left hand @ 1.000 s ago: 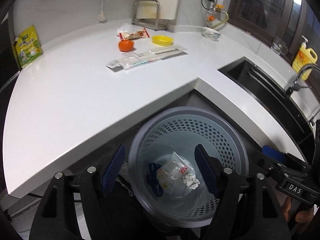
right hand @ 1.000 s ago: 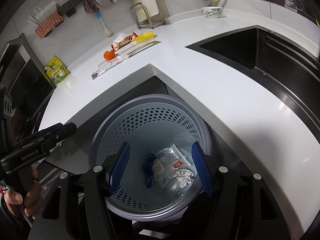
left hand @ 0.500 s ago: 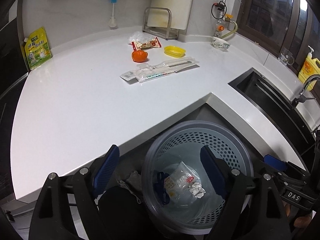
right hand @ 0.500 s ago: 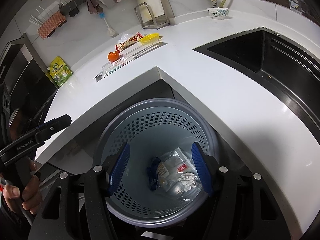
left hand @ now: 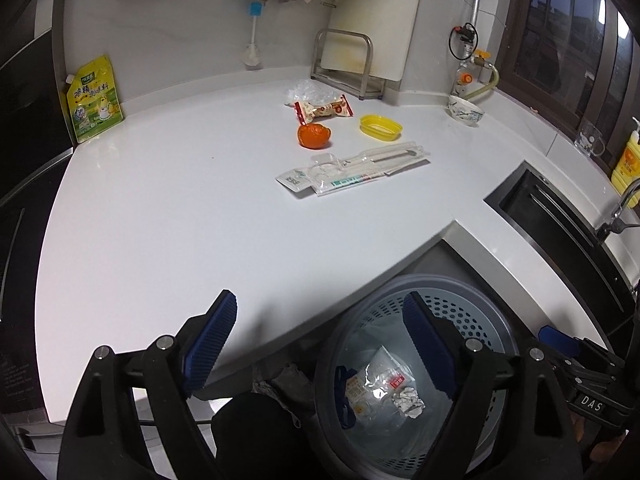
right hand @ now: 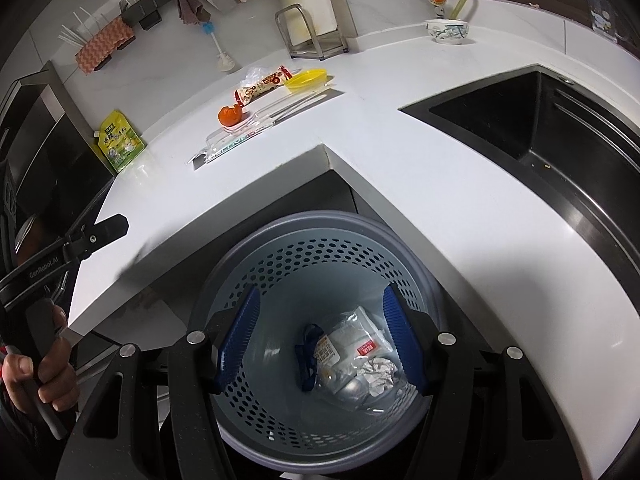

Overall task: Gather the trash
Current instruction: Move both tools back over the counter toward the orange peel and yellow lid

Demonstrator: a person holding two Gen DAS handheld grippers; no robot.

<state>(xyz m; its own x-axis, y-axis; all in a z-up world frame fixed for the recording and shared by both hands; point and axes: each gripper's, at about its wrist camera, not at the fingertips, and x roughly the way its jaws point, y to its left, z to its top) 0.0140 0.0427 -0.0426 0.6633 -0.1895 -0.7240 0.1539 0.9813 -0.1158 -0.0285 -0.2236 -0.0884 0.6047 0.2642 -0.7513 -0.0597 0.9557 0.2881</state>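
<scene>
A grey perforated trash bin stands on the floor in the counter's inner corner. Inside lie a clear plastic wrapper, a crumpled paper ball and a blue scrap. My left gripper is open and empty, straddling the counter edge and the bin's left rim. My right gripper is open and empty above the bin. On the counter lie an orange peel, a snack wrapper, a yellow lid and a clear blister pack.
A black sink is sunk into the counter on the right. A green pouch leans on the back wall, with a cutting board rack and a bowl further right. A hand holds the left gripper's handle.
My left gripper has risen and drawn left, from over the bin to the counter edge, and its jaws have widened. The right gripper has shifted slightly above the bin.
</scene>
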